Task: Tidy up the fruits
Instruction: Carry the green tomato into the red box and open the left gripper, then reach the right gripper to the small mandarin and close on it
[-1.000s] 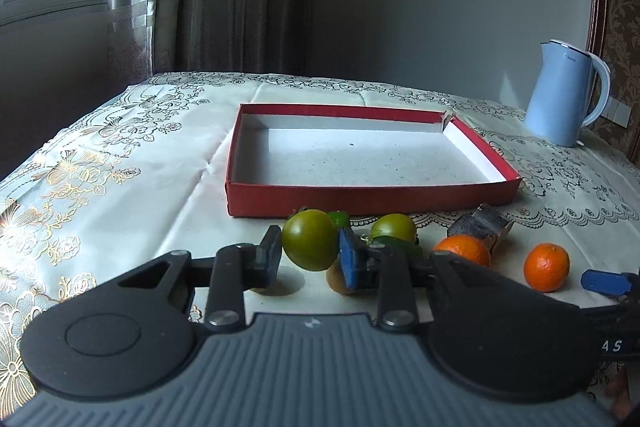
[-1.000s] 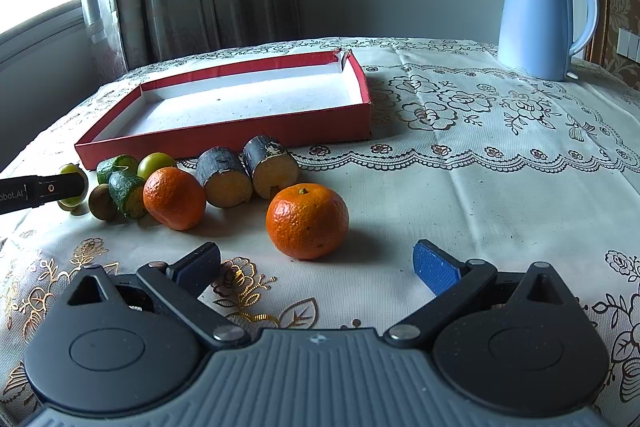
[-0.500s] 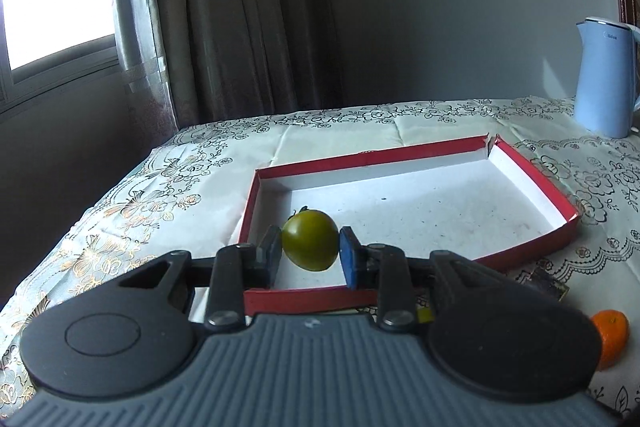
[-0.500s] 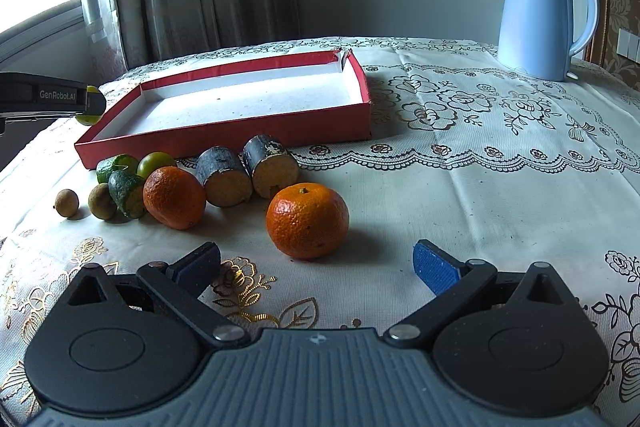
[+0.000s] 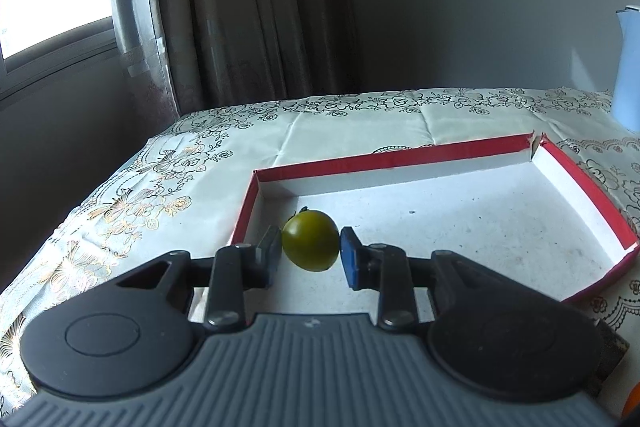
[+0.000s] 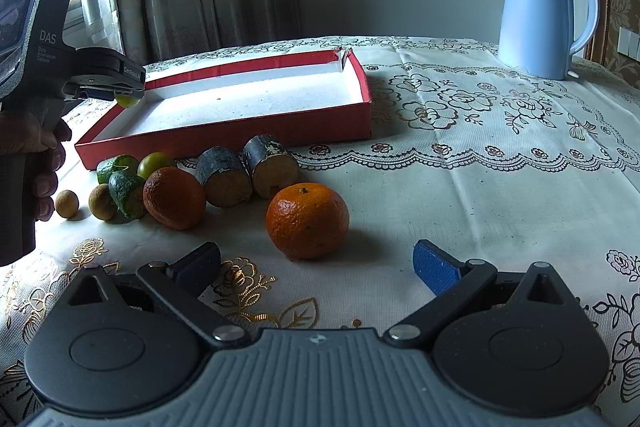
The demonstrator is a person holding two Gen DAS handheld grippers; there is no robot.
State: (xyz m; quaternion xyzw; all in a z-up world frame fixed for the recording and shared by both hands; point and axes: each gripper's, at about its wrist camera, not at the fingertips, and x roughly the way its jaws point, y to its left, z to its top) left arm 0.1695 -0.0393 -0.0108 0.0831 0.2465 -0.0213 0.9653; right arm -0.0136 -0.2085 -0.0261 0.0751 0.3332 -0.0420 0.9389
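My left gripper (image 5: pixel 311 251) is shut on a round green fruit (image 5: pixel 310 241) and holds it just above the white floor of the red tray (image 5: pixel 400 157), near its left wall. The right wrist view shows that same fruit (image 6: pixel 127 101) under the left gripper (image 6: pixel 120 89) at the tray's (image 6: pixel 240 135) far left corner. My right gripper (image 6: pixel 316 263) stands open and empty low over the cloth, just behind an orange (image 6: pixel 307 219). A second orange (image 6: pixel 174 197), two dark cut pieces (image 6: pixel 224 183), green limes (image 6: pixel 127 193) and small brown fruits (image 6: pixel 66 203) lie in front of the tray.
A light blue kettle (image 6: pixel 540 15) stands at the back right of the table. A person's hand (image 6: pixel 44 163) grips the left tool's handle at the left edge. The table ends at the curtain and window on the left.
The left gripper has carried the green fruit away from the pile and over the tray's front wall to its left part. The right gripper has stayed put.
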